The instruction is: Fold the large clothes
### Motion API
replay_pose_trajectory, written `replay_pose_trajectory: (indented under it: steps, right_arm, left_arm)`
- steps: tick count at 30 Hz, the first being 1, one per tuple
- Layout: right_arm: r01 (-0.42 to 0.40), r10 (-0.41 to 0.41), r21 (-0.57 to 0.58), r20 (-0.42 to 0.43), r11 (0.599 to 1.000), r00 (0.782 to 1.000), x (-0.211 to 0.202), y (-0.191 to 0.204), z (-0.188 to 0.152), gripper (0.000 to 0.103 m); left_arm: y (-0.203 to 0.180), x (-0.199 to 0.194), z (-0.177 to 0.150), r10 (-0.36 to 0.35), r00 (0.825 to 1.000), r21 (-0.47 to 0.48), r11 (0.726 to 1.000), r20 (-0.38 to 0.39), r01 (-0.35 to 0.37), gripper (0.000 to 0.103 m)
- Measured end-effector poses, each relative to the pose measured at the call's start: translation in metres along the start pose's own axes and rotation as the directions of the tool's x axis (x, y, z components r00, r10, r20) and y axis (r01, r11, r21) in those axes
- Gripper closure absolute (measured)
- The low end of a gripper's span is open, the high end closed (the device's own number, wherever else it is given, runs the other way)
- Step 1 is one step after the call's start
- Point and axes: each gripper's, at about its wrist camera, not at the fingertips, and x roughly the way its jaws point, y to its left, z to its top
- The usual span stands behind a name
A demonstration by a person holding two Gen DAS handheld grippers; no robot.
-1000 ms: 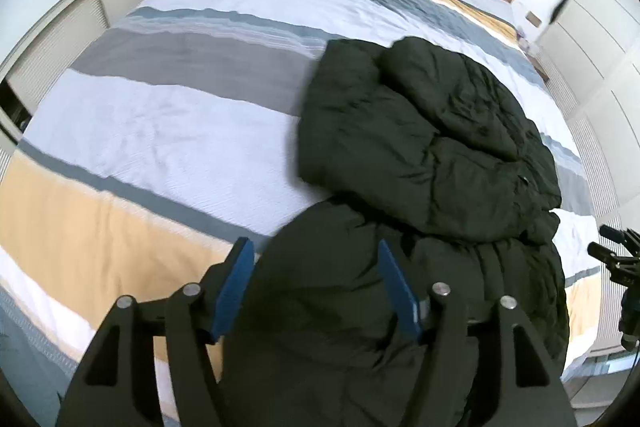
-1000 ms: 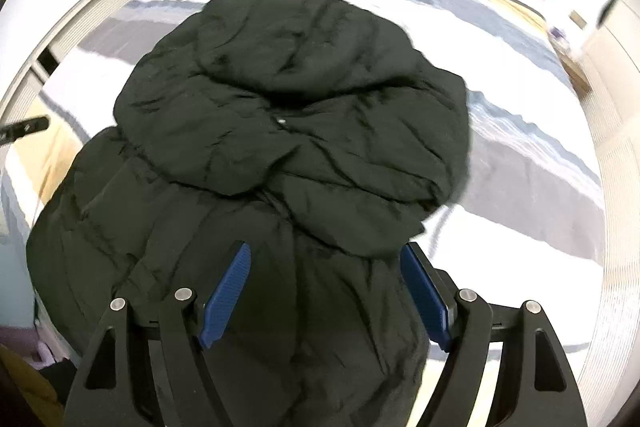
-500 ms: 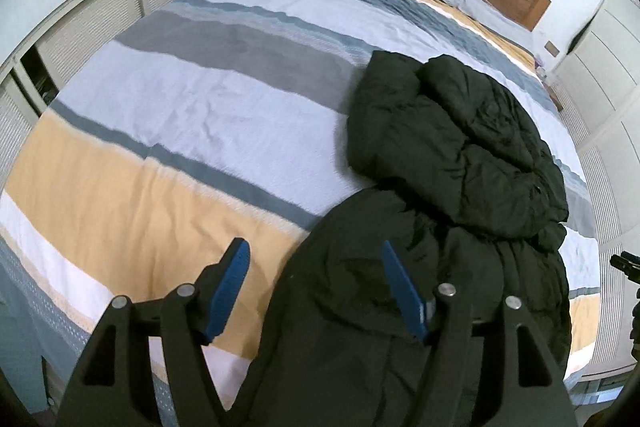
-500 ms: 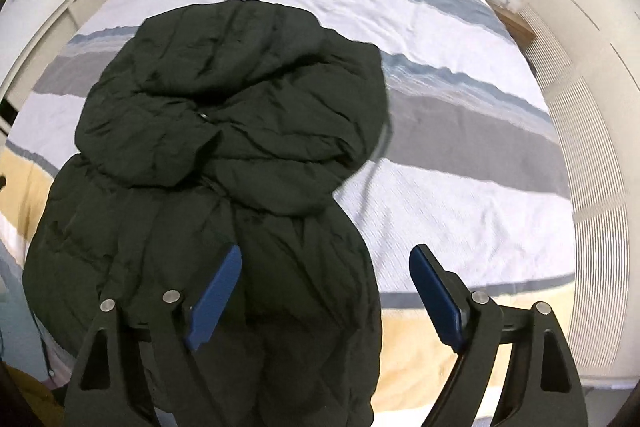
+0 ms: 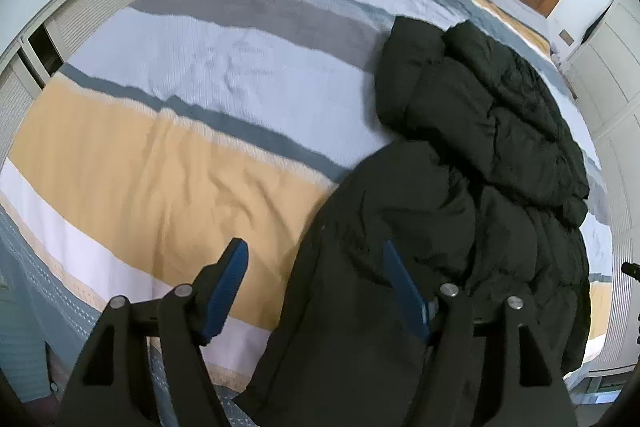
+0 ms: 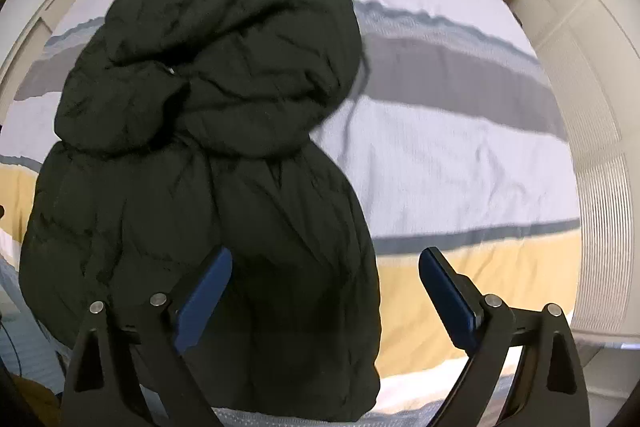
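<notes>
Both claws hang open over a dark puffer jacket [image 6: 208,163] sprawled near the foot of a striped bed [image 5: 168,131]: the left gripper [image 5: 316,291] straddles its left hem edge, the right gripper [image 6: 324,291] its right, jaws having just been widening, nothing pinched. Padded and slack (likely light but springy, with a slick shell), the jacket probably wants a deep bite on the hem corners, not the puffy middle.

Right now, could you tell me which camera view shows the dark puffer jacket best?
The right wrist view: the jacket lies nearly whole on the striped bed. The left wrist view shows it off to the right, foreshortened.
</notes>
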Motion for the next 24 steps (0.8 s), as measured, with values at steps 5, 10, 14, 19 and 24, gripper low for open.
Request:
replay_pose_trajectory:
  steps: [5, 10, 14, 19, 24]
  right_arm:
    - [0.019, -0.017, 0.033, -0.058, 0.999, 0.998, 0.016, -0.014, -0.022, 0.008]
    - [0.042, -0.036, 0.054, -0.111, 0.998, 0.993, 0.028, -0.028, -0.037, 0.008]
    - [0.048, -0.037, 0.071, -0.144, 0.996, 0.989, 0.034, -0.036, -0.043, 0.007]
    - [0.033, -0.015, 0.104, -0.173, 0.994, 0.985, 0.042, -0.043, -0.051, 0.005]
    - [0.011, 0.015, 0.127, -0.202, 0.992, 0.979, 0.057, -0.044, -0.063, 0.004]
  left_arm:
    - [-0.001, 0.009, -0.01, 0.008, 0.999, 0.005, 1.0, -0.039, -0.008, 0.032]
    - [0.006, 0.019, -0.017, -0.004, 0.997, -0.013, 1.0, -0.083, 0.003, 0.031]
    - [0.02, 0.025, -0.024, -0.019, 0.993, -0.065, 0.998, -0.114, 0.011, 0.03]
    - [0.033, 0.029, -0.03, -0.065, 0.987, -0.109, 0.993, -0.147, 0.049, 0.03]
    - [0.03, 0.04, -0.037, -0.128, 0.972, -0.102, 0.989, -0.197, 0.11, 0.03]
